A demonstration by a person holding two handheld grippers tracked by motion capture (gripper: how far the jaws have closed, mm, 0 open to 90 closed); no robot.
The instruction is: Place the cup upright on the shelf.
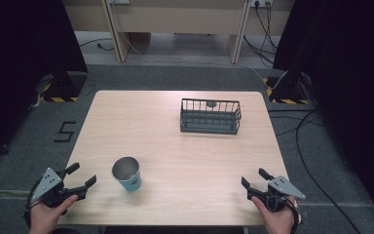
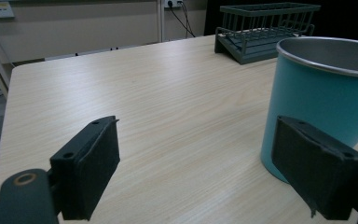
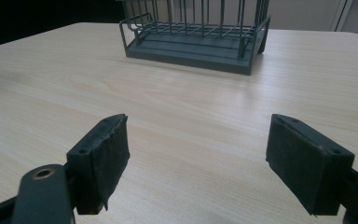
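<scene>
This looks like a lab or test room. A plain wooden table [image 1: 175, 141] stands on grey carpet. Black curtains [image 1: 24, 44] hang on both sides of the table. Behind it, cables [image 1: 302, 141] run to wall sockets [image 1: 260, 3].

My left gripper view cuts off the cup [image 2: 326, 93]; something small in the rack [image 1: 210, 117] is unreadable.

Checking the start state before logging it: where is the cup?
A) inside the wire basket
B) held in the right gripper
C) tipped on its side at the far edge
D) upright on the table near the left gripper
D: the cup stands upright on the table beside the open left gripper, away from the basket.
</scene>
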